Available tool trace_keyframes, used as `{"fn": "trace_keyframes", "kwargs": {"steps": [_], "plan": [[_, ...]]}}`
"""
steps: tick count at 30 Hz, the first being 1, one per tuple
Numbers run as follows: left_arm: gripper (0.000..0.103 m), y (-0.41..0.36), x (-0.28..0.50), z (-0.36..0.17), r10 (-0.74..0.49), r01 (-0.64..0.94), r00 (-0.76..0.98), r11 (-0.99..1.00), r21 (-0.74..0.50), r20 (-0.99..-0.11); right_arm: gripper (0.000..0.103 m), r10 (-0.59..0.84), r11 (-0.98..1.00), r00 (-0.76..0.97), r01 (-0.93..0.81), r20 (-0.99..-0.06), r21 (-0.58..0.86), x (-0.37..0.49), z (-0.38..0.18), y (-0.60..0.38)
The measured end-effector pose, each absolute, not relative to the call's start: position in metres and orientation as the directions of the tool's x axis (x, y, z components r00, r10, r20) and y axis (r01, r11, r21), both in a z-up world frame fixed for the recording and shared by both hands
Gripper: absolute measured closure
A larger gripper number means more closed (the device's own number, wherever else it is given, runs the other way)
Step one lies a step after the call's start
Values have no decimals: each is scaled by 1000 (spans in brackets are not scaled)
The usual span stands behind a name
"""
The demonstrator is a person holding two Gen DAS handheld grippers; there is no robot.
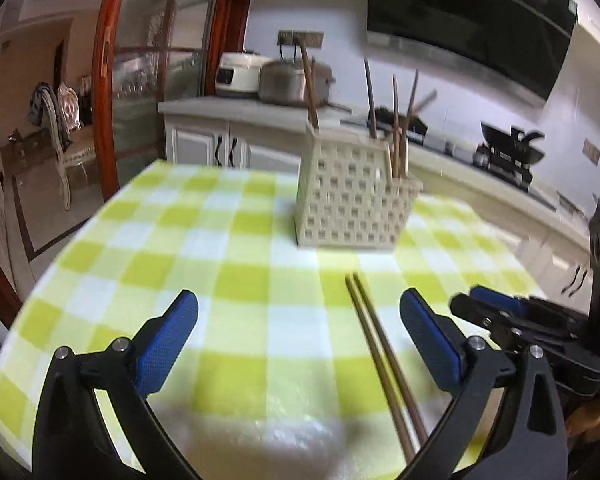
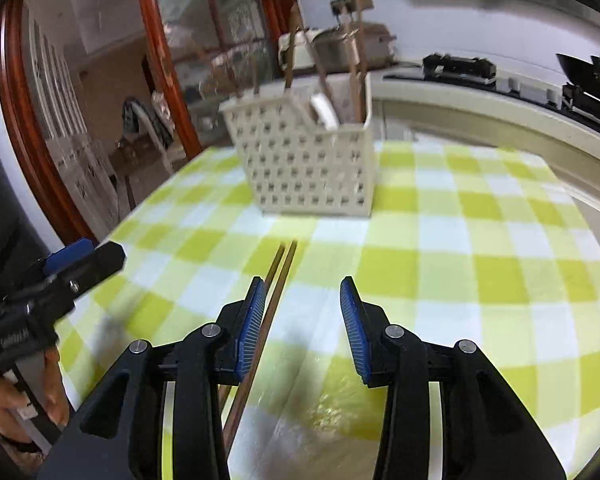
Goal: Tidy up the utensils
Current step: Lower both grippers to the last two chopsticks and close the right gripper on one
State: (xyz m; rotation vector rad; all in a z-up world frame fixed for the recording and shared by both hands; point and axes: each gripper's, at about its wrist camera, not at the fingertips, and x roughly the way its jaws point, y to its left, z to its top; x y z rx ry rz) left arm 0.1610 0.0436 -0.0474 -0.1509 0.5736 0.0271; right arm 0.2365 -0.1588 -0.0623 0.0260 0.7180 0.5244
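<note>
Currently your left gripper (image 1: 298, 344) is spread wide and your right gripper (image 2: 303, 320) stands open, both empty above the checked tablecloth (image 1: 220, 248). Nearest you, the pair of chopsticks (image 1: 382, 356) lies flat between the two tools. Farther back stands the perforated utensil basket (image 2: 304, 164), upright, with several utensils inside.

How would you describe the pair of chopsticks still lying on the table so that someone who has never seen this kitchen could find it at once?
Start at the table with the green-and-white checked cloth, then find the cream perforated utensil basket standing on it. In front of the basket, two brown chopsticks lie flat side by side on the cloth. Unlike the sticks standing upright in the basket, this pair lies loose on the table.
</note>
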Motion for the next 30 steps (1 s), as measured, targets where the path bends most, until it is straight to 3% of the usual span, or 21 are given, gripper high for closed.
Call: {"fn": "trace_keyframes", "kwargs": {"steps": [7, 30], "plan": [[5, 37, 166, -72, 14, -69, 820, 995, -75, -573, 68, 439, 875, 585, -451, -682, 176, 248, -86, -136], [5, 96, 173, -86, 31, -155, 804, 975, -159, -594, 82, 334, 886, 520, -459, -786, 73, 286, -102, -88]]}}
